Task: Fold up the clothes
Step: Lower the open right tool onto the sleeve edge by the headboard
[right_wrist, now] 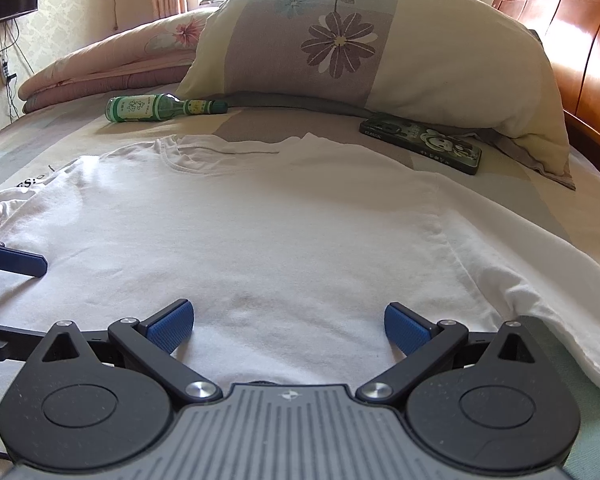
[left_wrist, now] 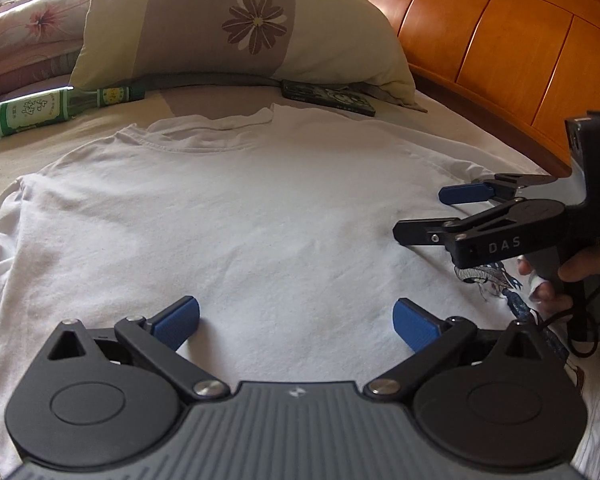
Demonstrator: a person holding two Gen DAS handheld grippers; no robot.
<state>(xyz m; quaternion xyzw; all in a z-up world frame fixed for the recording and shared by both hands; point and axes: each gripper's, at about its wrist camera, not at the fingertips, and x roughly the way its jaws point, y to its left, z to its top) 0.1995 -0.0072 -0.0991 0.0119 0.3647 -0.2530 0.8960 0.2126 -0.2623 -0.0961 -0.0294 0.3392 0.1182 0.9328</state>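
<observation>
A white T-shirt (left_wrist: 240, 208) lies spread flat on the bed, collar (left_wrist: 188, 140) toward the pillow. My left gripper (left_wrist: 298, 320) hovers low over the shirt's lower middle, open, with nothing between its blue pads. My right gripper (left_wrist: 432, 214) comes in from the right over the shirt's right side, held by a person's hand (left_wrist: 572, 272), and is open too. In the right wrist view the T-shirt (right_wrist: 260, 232) fills the middle, its sleeve (right_wrist: 540, 272) draped to the right. The right gripper (right_wrist: 288, 326) stands open and empty there. One of the left gripper's fingers (right_wrist: 16, 260) shows at the left edge.
Past the collar lie a green glass bottle (left_wrist: 56, 110) on its side and a dark green flat case (left_wrist: 328, 98). Behind them a big flowered pillow (left_wrist: 240, 24) leans. A wooden headboard (left_wrist: 500, 48) runs along the right. A folded pink quilt (right_wrist: 112, 68) sits far left.
</observation>
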